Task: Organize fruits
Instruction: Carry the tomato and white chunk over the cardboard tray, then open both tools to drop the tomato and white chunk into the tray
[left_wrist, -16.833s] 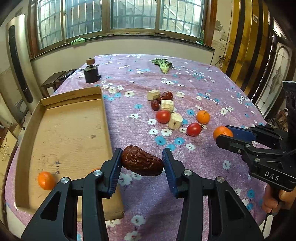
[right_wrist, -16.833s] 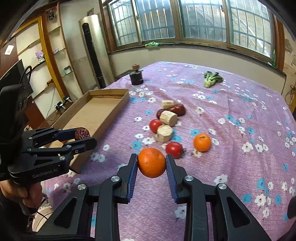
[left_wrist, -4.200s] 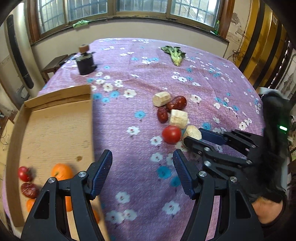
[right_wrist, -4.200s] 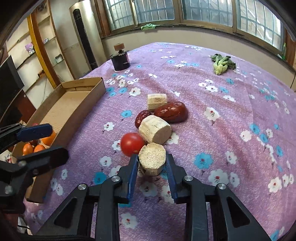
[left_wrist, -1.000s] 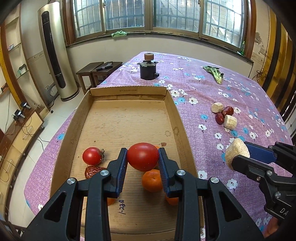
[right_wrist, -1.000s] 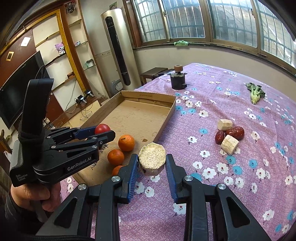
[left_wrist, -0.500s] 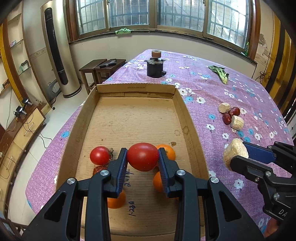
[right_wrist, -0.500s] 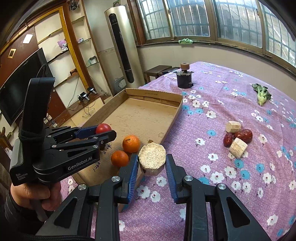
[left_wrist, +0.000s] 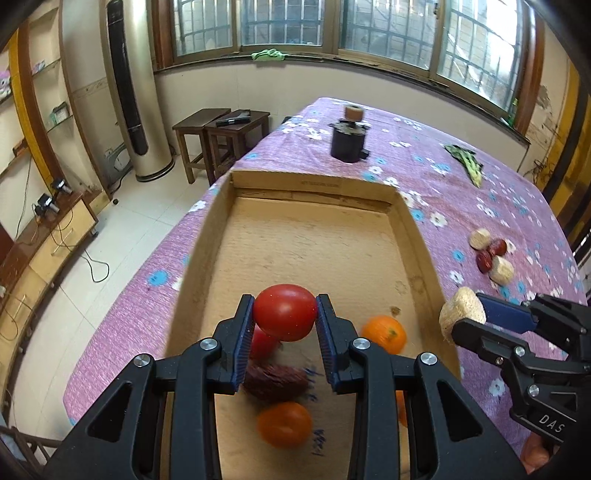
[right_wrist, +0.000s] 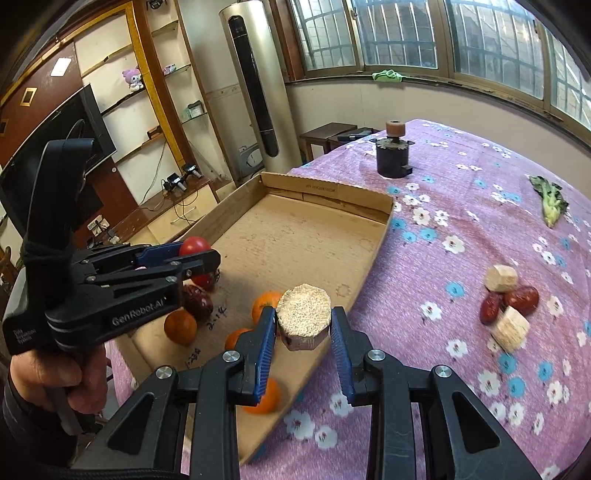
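Observation:
My left gripper is shut on a red tomato and holds it above the near end of the cardboard tray. Below it in the tray lie another tomato, a dark red date and oranges. My right gripper is shut on a beige corn-cob chunk above the tray's right wall. The left gripper also shows in the right wrist view. Two cob chunks and two dates lie on the purple cloth.
A black grinder stands beyond the tray's far end. A green vegetable lies at the far right. Wooden stools and a tall air conditioner stand off the table's left side.
Both grippers have moved forward over the tray with their loads still held. The fruits in the tray now sit nearer under the left gripper.

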